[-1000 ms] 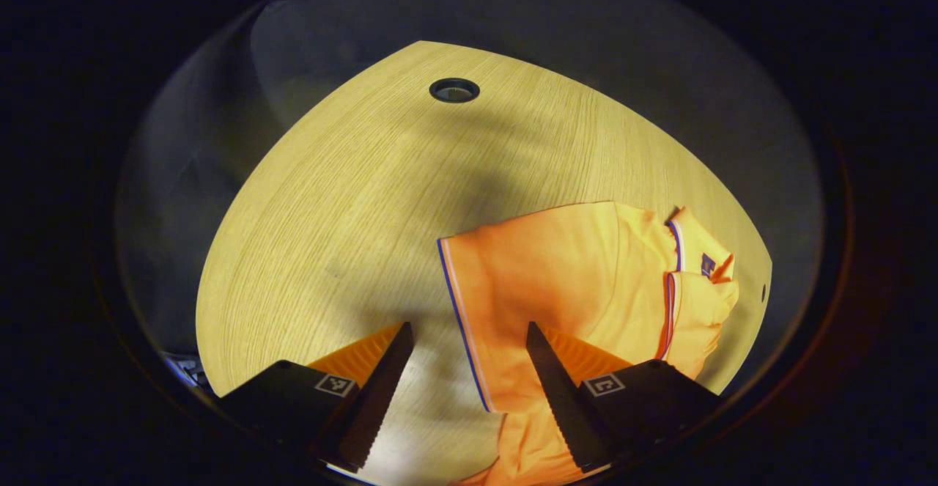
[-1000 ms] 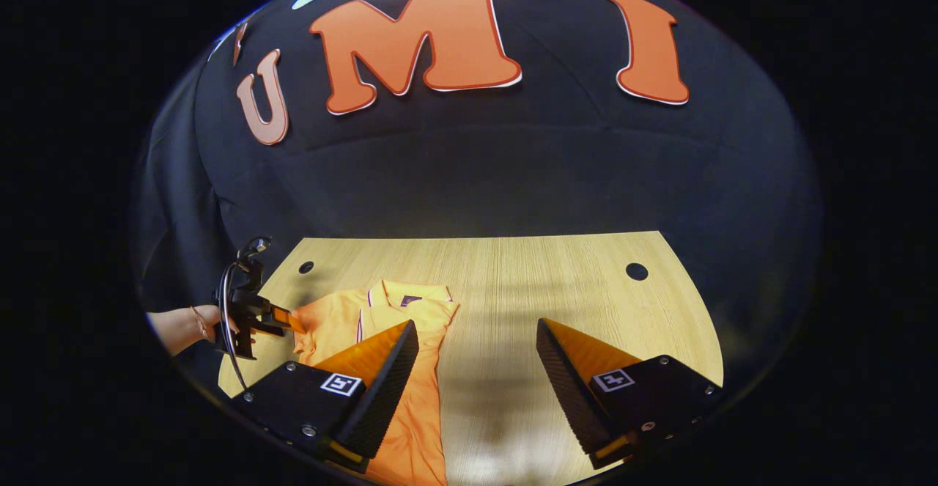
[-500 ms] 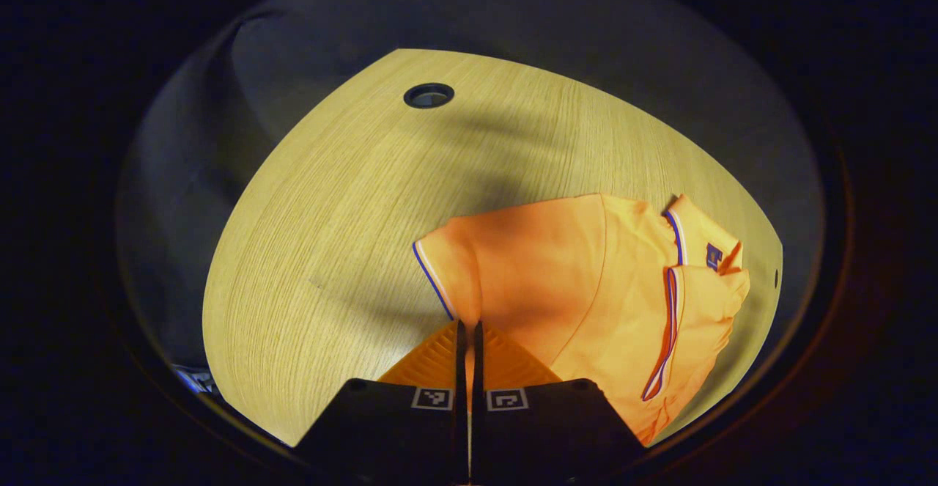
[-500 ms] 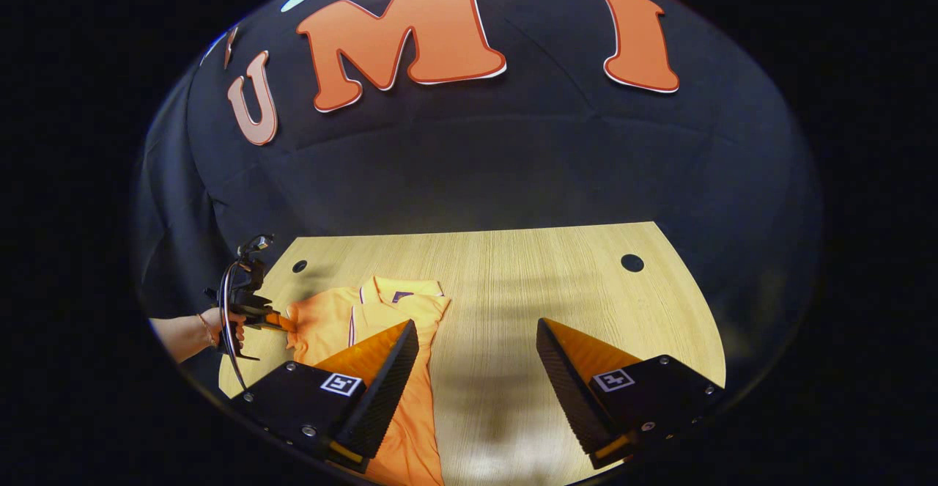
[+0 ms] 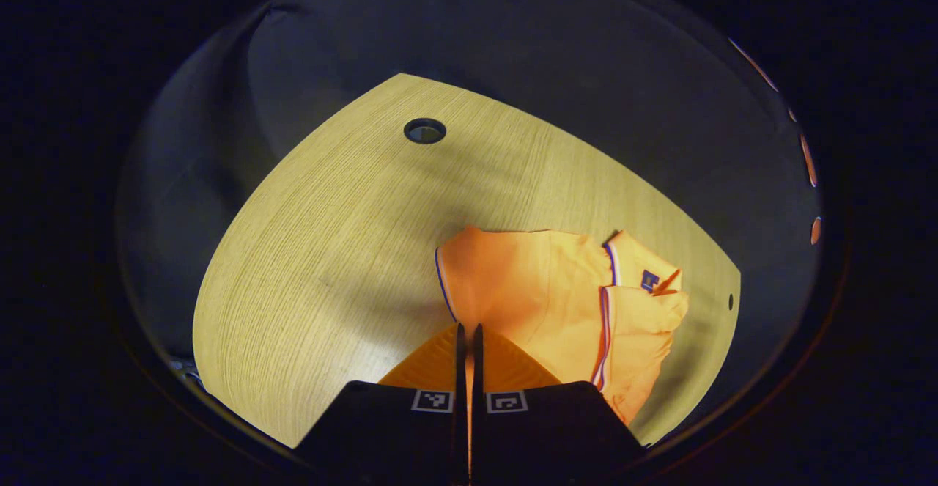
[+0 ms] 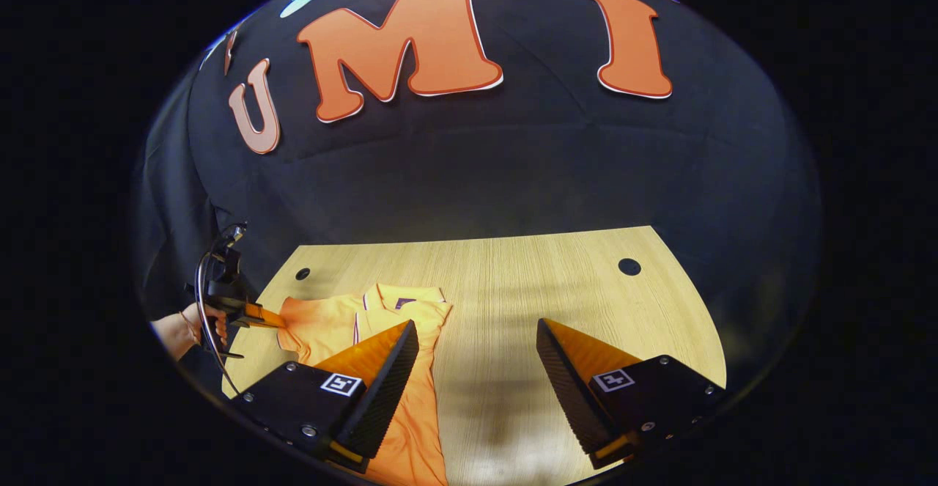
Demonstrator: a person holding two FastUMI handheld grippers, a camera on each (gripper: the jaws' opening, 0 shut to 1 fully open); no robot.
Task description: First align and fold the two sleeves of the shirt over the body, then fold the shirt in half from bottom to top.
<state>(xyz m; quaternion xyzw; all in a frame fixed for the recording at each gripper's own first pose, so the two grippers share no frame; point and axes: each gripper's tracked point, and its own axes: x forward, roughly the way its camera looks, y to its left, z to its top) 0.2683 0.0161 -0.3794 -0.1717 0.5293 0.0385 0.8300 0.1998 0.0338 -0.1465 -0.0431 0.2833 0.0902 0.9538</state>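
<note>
An orange polo shirt (image 5: 542,288) with blue-and-white trim lies on the wooden table (image 5: 315,251), collar (image 5: 637,262) toward the back. Its far sleeve (image 5: 645,321) lies folded over the body. My left gripper (image 5: 467,330) is shut on the hem of the near sleeve (image 5: 469,273), which rises off the table. In the right gripper view the same left gripper (image 6: 256,315), held by a hand (image 6: 183,328), pinches that sleeve at the shirt's (image 6: 330,321) left side. My right gripper (image 6: 475,339) hangs open above the table, its left finger over the shirt body, holding nothing.
Round cable holes sit in the table (image 6: 513,288): a cable hole (image 5: 424,130) in the left gripper view, and in the right gripper view one hole at the back left (image 6: 303,274) and one at the back right (image 6: 629,266). Black cloth wall (image 6: 476,171) stands behind the table.
The left gripper closed on the near sleeve's hem, then lifted it and drew it outward from the shirt. The right gripper stayed open and nearly still.
</note>
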